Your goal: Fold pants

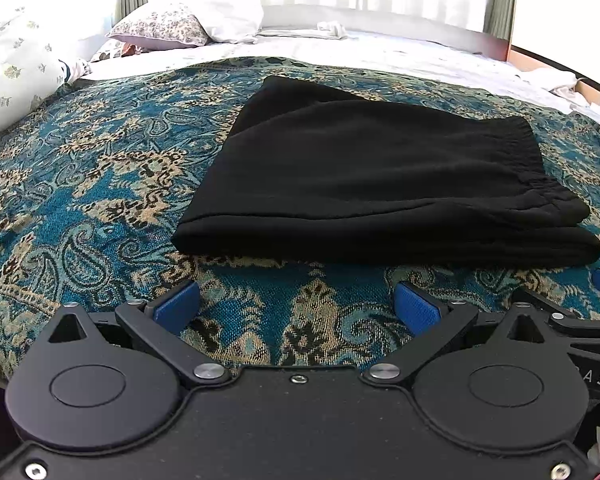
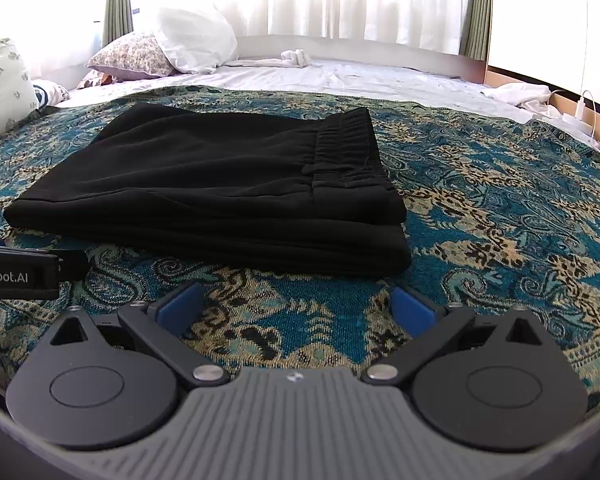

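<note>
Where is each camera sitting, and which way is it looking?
Left wrist view: sits on the left gripper, looking forward and down over its open blue fingers at the folded black pants, which lie right of centre; the right gripper's edge shows at far right.
Right wrist view: sits on the right gripper, looking the same way; pants lie left of centre, and the left gripper's side pokes in at left.
Both share the pants, the patterned bedspread, pillows and bright curtains.

left gripper (image 1: 298, 304): black body, round caps, silver screws, blue pads on the fingers (image 1: 176, 306)
right gripper (image 2: 296, 306): ribbed grey body, black linkage arms, blue pads
marking: "Robot.AI", white on black
</note>
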Demonstrator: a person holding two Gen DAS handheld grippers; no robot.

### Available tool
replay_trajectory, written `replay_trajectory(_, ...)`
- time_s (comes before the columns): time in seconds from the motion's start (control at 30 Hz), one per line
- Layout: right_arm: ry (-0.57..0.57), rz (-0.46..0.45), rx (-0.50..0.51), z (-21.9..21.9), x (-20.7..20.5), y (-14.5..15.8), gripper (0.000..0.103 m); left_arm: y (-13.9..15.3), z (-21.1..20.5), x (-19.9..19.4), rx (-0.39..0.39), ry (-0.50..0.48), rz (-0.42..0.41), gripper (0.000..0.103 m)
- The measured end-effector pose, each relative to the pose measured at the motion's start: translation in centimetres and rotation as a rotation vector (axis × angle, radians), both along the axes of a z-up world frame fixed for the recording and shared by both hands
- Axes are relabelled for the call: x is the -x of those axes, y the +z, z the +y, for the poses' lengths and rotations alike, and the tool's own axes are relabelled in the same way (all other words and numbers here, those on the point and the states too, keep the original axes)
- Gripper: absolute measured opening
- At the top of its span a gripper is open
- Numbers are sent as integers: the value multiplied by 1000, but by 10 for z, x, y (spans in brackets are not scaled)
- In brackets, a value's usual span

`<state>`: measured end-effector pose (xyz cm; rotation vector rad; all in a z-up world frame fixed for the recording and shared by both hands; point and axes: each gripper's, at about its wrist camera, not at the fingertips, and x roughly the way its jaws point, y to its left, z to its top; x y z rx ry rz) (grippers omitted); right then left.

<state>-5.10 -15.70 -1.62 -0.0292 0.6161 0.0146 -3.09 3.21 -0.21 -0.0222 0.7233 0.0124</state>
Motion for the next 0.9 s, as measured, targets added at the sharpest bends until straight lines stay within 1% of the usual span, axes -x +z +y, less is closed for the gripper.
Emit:
replay_trajectory(0.27, -9, 14, 2, -1, -6, -1, 103, -2, 3, -5, 2, 1, -1, 103)
replay_trajectory(0.9, -7, 14, 1, 0, -7, -1, 103, -3, 3, -7, -4, 0, 2, 103)
